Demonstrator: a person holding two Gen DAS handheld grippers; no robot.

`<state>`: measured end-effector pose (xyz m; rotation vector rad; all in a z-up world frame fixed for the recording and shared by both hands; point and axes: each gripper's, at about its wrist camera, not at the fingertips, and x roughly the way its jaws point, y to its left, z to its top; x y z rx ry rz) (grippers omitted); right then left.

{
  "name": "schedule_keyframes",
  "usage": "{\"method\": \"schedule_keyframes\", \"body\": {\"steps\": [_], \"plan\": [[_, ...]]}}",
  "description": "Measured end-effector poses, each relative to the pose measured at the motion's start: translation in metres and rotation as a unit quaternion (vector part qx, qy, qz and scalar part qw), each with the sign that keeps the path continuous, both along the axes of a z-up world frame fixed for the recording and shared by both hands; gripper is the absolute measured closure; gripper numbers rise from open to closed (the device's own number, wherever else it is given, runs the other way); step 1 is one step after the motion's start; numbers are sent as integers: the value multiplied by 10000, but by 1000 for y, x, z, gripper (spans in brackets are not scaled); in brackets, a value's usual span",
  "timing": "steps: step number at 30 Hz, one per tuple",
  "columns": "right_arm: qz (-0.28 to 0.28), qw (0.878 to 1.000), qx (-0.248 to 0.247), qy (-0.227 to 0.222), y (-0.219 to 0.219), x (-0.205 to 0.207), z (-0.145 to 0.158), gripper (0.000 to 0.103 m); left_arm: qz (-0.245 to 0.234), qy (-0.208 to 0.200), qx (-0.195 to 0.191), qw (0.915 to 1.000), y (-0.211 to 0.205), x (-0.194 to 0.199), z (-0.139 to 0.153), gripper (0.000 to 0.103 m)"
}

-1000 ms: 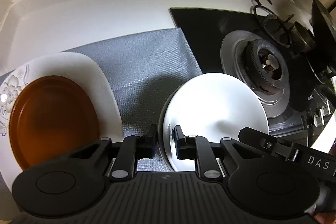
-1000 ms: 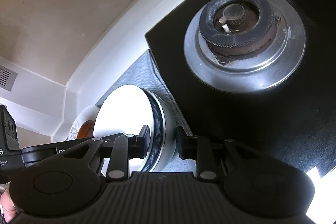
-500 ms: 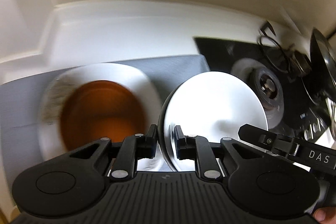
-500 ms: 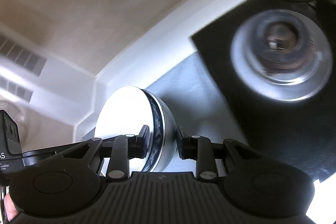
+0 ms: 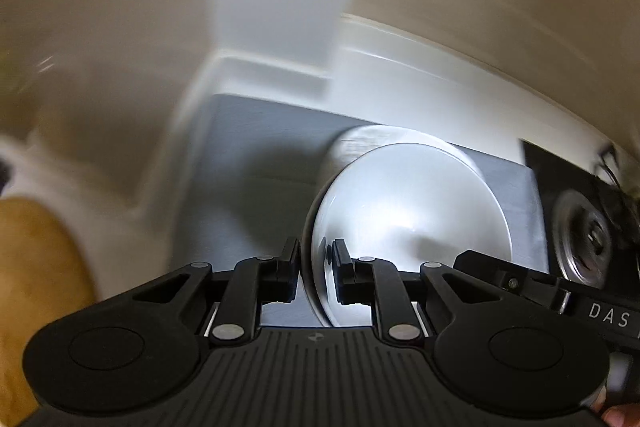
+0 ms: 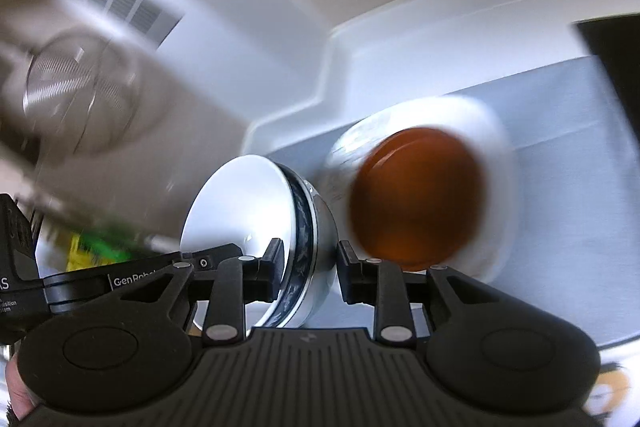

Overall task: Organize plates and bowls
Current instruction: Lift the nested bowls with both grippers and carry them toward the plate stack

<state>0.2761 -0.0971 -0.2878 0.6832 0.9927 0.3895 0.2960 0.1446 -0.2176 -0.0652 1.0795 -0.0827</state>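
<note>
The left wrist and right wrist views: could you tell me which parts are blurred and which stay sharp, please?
Left wrist view: the wall and grey mat are smeared, while the left gripper and held white bowl look crisp. Right wrist view: the brown plate and vent are streaked; the right gripper is sharp.

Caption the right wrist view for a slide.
Both grippers carry the bowl past the brown plate.

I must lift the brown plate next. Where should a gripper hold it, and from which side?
Grip the brown plate at its thin rim, one finger above and one below, probably from its near edge. It lies flat on the white plate, so only the raised rim offers a hold. The view is blurred.
</note>
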Motion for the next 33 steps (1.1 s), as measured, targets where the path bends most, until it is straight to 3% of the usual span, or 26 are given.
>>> {"method": "schedule_keyframes", "body": {"steps": [9, 15, 26, 33], "plan": [[952, 9954, 126, -47, 70, 8, 14, 70, 818, -33, -154, 9965, 79, -36, 13, 85], [1327, 9909, -34, 206, 96, -7, -2, 70, 1058, 244, -105, 9940, 101, -60, -6, 85], [1488, 9851, -481, 720, 120, -28, -48, 70, 921, 609, 21, 9939, 106, -71, -50, 85], [1713, 9793, -970, 467, 135, -30, -49, 70, 890, 722, -131, 9933, 111, -75, -61, 85]]}}
